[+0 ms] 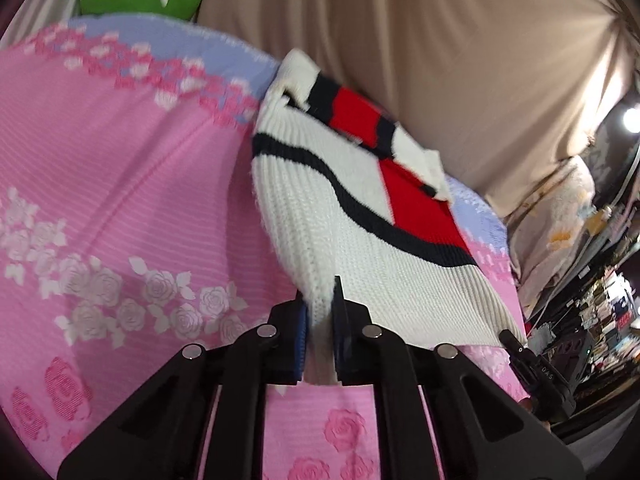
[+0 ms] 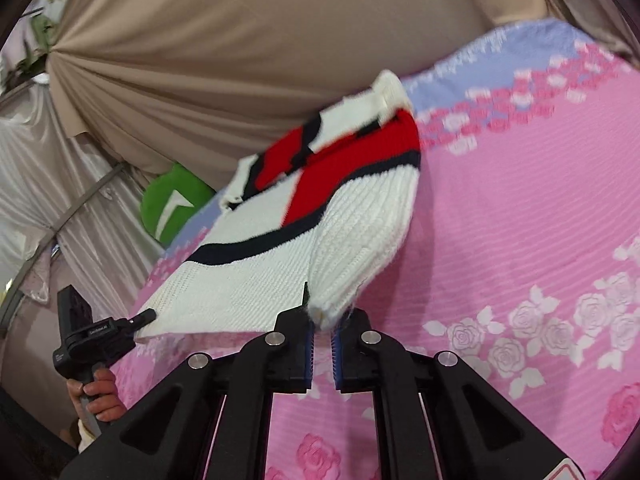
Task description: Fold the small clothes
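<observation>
Both tongs are clamped on the hem of a small white knit sweater (image 1: 360,216) with red blocks and navy stripes: the left tongs (image 1: 320,312) pinch one bottom corner, the right tongs (image 2: 320,318) the other. Ahead of the tongs, the sweater stretches away lifted off a pink rose-patterned bed cover (image 1: 120,184), its collar end farthest off near a beige curtain (image 2: 240,40).

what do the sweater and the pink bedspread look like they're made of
Sweater: chunky rib knit, likely wool or acrylic; clear vertical ribs, fuzzy matte edges. Bedspread: woven fabric, maybe a cotton blend; fine ridged lines and slightly shiny woven-in roses.
</observation>
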Demonstrator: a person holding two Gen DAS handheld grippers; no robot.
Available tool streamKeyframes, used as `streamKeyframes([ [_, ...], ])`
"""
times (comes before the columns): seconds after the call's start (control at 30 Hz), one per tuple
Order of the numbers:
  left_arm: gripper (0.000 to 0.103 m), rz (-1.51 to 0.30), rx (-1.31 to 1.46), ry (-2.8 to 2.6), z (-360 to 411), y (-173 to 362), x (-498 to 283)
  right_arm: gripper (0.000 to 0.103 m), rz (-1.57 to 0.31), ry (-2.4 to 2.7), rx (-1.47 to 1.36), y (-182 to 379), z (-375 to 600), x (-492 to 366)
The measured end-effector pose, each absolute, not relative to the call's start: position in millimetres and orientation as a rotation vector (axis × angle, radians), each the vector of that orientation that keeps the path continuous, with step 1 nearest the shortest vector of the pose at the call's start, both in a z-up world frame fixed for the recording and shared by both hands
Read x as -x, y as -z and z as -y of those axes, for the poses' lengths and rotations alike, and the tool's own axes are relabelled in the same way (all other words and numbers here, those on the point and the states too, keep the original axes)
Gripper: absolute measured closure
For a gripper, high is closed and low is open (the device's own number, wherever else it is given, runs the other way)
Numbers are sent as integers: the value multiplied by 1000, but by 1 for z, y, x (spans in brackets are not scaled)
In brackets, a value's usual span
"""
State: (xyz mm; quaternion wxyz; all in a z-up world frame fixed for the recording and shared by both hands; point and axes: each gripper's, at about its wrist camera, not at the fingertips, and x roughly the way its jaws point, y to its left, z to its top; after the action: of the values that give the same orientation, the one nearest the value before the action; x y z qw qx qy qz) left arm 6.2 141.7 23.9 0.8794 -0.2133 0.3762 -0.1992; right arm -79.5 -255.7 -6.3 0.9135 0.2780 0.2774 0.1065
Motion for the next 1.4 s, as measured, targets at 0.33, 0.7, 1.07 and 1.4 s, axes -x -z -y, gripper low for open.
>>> streamKeyframes([
  [0.33, 94, -465, 325, 586, -163, -102, 124, 96, -241, -325, -400, -60, 257, 208],
  [0.7, 94, -138, 282, 666, -188, -149, 207, 96, 41, -457, -224, -118, 235, 304],
  [1.07, 93, -577, 233, 448, -135, -109, 15, 96, -255, -317, -409, -81, 278, 120],
  [1.4, 93, -816, 182, 249, -111, -19, -133, 96, -600, -210, -515, -7, 308, -46],
])
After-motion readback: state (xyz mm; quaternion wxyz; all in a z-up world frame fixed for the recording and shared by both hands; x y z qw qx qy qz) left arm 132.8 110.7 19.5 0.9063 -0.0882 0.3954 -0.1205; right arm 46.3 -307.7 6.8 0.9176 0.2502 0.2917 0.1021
